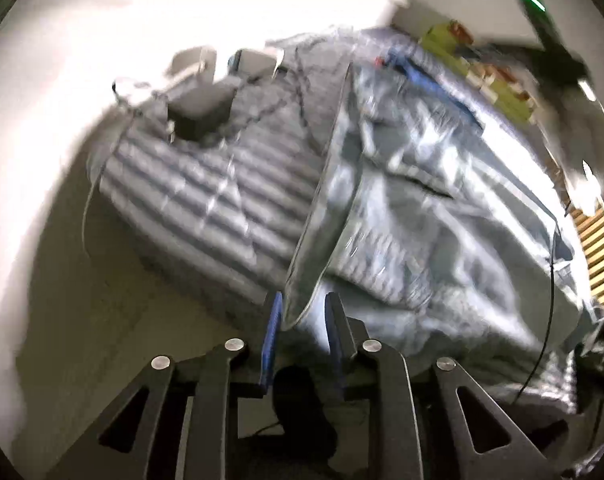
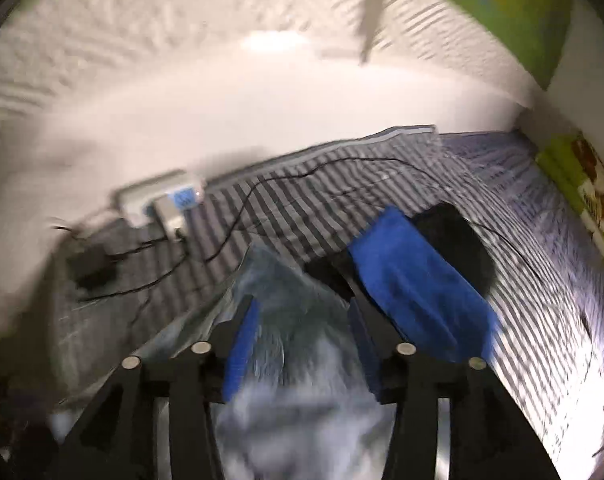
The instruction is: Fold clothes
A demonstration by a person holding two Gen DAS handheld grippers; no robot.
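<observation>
Grey-blue garment [image 1: 421, 216] lies crumpled on the striped bedsheet [image 1: 190, 184], a bed rather than a table, up against a white wall [image 2: 222, 92]. Both views are motion-blurred.

Left gripper [image 1: 303, 320]: fingers slightly apart, with a garment hem or corner hanging into the gap between them. The pads do not look pressed on it, so I read this as no grip, cloth merely sitting between.

Right gripper [image 2: 302, 320]: fingers clearly apart, pale cloth of the same garment under and between them, not pinched as far as blur allows.

Elsewhere on the bed: blue cloth [image 2: 413, 284] lying over a black item [image 2: 457, 236], just right of the right gripper; looks like a separate piece, folded state unclear. White power strip [image 2: 158, 200] with thin black cables [image 2: 302, 176] trailing across the sheet near the wall, plus a dark adapter [image 2: 90, 268].

Progress, judged: early-to-middle. One long straight edge runs down the garment in the left view, possibly a first fold, but the rest is heavily wrinkled with no tidy rectangle. Left to do: flatten, finish the folds, probably handle the blue piece. Cables near the cloth could snag.
</observation>
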